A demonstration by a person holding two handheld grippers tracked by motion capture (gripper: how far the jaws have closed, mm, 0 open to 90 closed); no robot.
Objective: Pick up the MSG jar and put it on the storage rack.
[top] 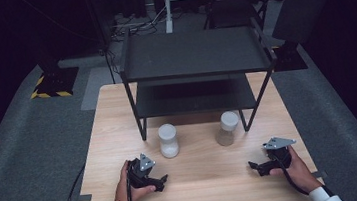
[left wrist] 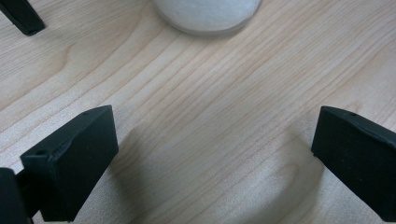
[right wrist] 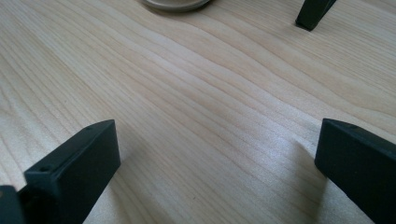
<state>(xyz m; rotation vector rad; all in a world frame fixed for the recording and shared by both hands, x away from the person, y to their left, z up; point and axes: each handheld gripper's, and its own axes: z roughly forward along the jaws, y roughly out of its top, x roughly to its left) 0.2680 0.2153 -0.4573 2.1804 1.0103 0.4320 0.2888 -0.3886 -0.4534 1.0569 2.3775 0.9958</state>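
Left gripper [top: 161, 182]: lying low over the wooden table [top: 200, 178] near its front edge, jaws standing wide apart with only bare wood between them.
Right gripper [top: 254, 167]: resting at the table's front right, jaws also spread wide, gripping nothing.
Hands: the left hand [top: 127, 184] and right hand [top: 297, 168] are each wrapping around a gripper body from behind.
White jar [top: 168, 140]: standing upright just ahead of the left gripper, apart from it; in the left gripper view its rounded base [left wrist: 208, 14] is sitting beyond the jaws.
Tan jar [top: 228, 128]: standing upright beside the shelf's front right leg, ahead and to the left of the right gripper, well clear of it.
Black shelf [top: 194, 53]: standing on the far half of the table, both tiers showing nothing on them.
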